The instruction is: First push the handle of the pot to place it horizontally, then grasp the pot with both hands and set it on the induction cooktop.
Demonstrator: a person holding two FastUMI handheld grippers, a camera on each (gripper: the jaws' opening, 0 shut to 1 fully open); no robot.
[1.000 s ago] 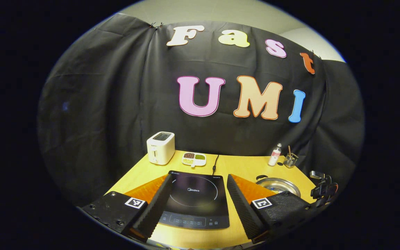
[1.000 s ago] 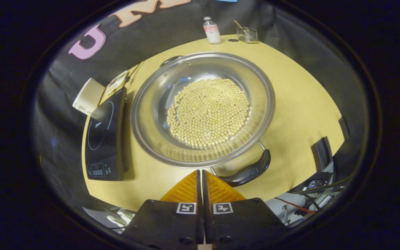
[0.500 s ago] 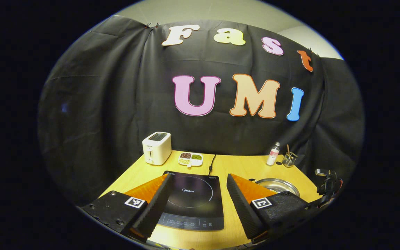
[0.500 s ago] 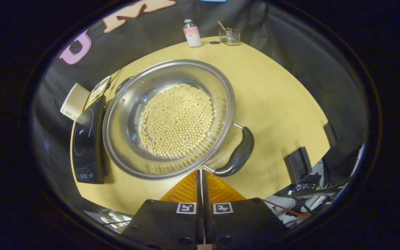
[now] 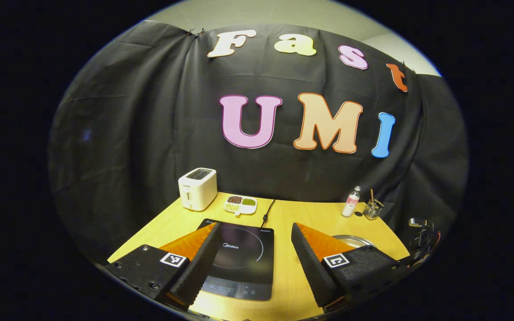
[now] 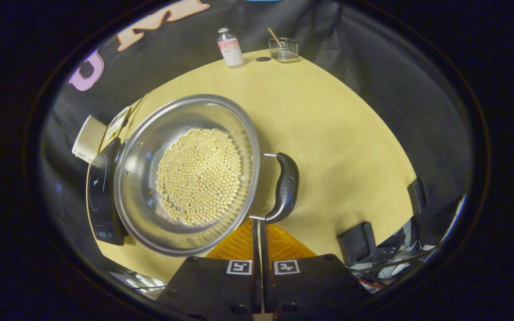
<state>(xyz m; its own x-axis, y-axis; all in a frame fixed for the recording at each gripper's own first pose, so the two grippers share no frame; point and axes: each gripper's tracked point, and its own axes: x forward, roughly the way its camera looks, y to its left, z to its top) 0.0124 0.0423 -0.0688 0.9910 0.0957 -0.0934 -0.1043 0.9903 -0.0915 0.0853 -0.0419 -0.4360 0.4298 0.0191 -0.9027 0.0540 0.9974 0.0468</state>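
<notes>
**Handle at the right tool's tip, pot beside the cooktop**

The pot (image 6: 185,174), steel and carrying a bed of pale beans (image 6: 199,176), sits on the table (image 6: 328,133) near its front edge, and its black handle (image 6: 286,187) sticks out on the side away from the induction cooktop (image 6: 98,191). In the right gripper view the handle's long axis runs roughly toward and away from the tool, near end just above the fingertips. The right tool (image 6: 258,229) has its fingers pressed together with nothing between them (a pusher, not a grasper, at this point), and its tip sits right at the handle's near end and the pot's rim; I cannot tell whether it is touching.

The right tool is plainly the nearer one, so any further nudge of the handle looks like its job.

The cooktop lies just beside the pot, on its far side from the handle, rim nearly over its edge. In the left gripper view the left tool (image 5: 253,249) hangs wide open and empty over the cooktop (image 5: 239,258), with the pot's rim (image 5: 355,241) peeking out behind its right finger. A toaster (image 5: 197,188), a divided dish (image 5: 240,203), a bottle (image 5: 351,201) and a wire holder (image 5: 371,208) line the table's back edge.
</notes>
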